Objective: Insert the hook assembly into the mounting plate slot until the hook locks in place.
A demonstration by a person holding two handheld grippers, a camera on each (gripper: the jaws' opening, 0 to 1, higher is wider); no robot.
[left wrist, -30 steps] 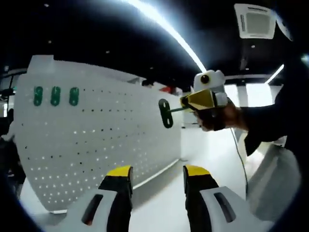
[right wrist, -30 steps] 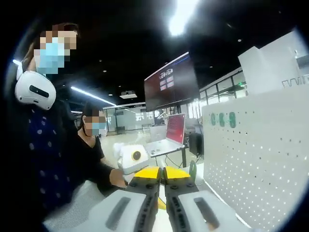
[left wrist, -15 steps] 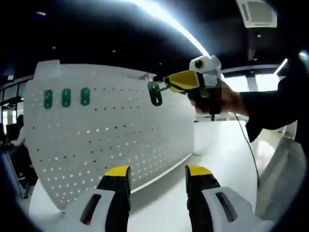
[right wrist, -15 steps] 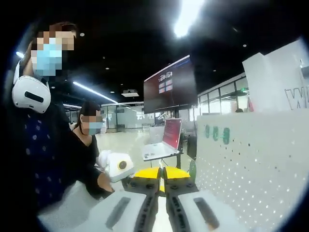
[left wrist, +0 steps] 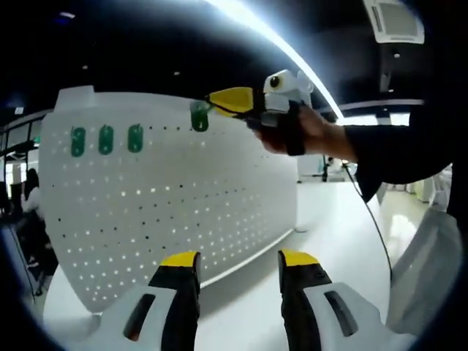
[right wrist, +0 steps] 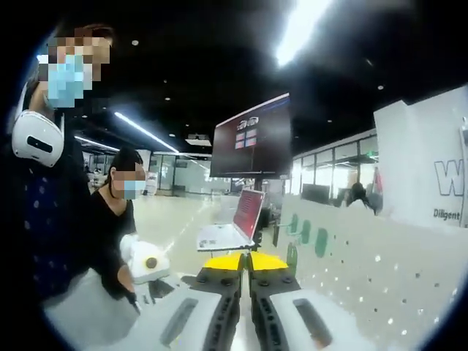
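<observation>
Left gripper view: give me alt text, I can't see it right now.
The right gripper holds a green oval hook piece against the top of a white perforated pegboard, beside three green hooks already mounted. The left gripper waits below, jaws apart.

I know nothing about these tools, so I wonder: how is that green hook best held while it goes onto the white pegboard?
By its thin stem, from behind, as the right gripper does: the flat oval plate of the green hook then faces the pegboard freely.

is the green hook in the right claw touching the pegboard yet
Cannot tell. In the left gripper view the green hook held by the right claw overlaps the pegboard near its top row, but no gap or contact shows plainly.
</observation>
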